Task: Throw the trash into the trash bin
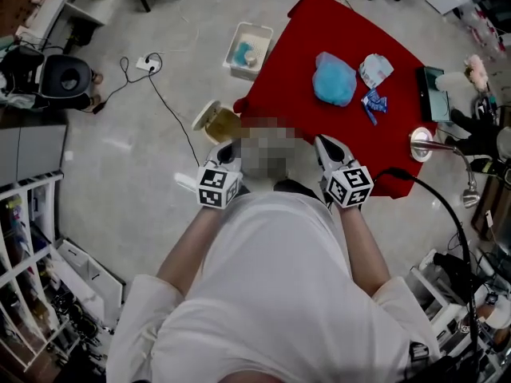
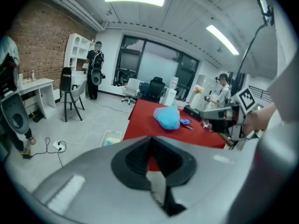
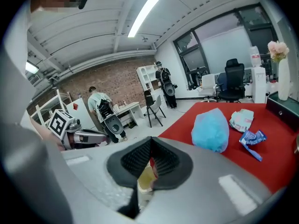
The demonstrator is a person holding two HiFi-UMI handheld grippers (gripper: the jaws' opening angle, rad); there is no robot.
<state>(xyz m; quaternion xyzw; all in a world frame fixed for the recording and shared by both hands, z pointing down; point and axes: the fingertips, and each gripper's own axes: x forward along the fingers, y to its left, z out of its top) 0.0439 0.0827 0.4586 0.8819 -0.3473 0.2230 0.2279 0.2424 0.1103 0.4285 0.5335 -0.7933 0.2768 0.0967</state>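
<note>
On the red table lie a crumpled light-blue bag, a white wrapper and a small blue wrapper. A round yellowish bin stands on the floor at the table's near left corner. My left gripper and right gripper hover side by side at the table's near edge, both shut with nothing in them. The left gripper view looks past shut jaws to the blue bag. The right gripper view shows its own shut jaws, the bag and both wrappers.
A white rectangular tub with blue contents sits on the floor left of the table. A power strip with cable lies on the floor. A black flat device and a metal lamp base occupy the table's right edge. People and chairs stand far off.
</note>
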